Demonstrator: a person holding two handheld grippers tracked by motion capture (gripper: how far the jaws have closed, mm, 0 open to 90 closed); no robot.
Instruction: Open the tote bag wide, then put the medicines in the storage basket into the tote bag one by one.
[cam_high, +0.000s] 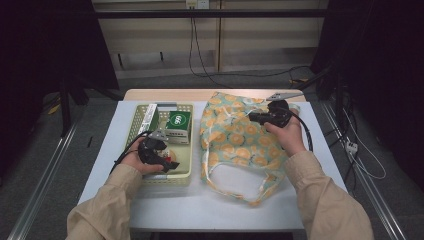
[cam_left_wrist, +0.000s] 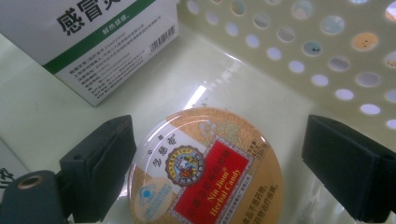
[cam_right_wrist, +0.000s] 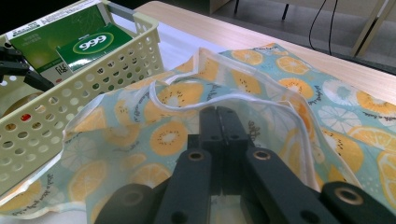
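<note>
The round candy tin (cam_left_wrist: 205, 170) lies on the basket (cam_high: 186, 172) floor, straddled by the wide jaws of the left gripper (cam_left_wrist: 219, 163), ready for lifting; beside the basket, the fruit-print bag (cam_right_wrist: 187, 140) is pinched in the right gripper (cam_right_wrist: 219, 140), so its mouth is held open

- Round candy tin (cam_left_wrist: 205, 170) – glossy printed lid that mirrors the light, smooth.
- Basket (cam_high: 186, 172) – pale cream plastic, perforated walls, smooth floor with a slight sheen.
- Medicine boxes (cam_high: 177, 127) – printed cardboard, white and green, smooth.
- Fruit-print bag (cam_high: 240, 145) – soft, thin cloth, matt, wrinkled, with white trim.
- Both grippers' jaws – matt black plastic or rubber.
- Table (cam_high: 210, 207) – matt white covering; bare wood at the far edge.
</note>
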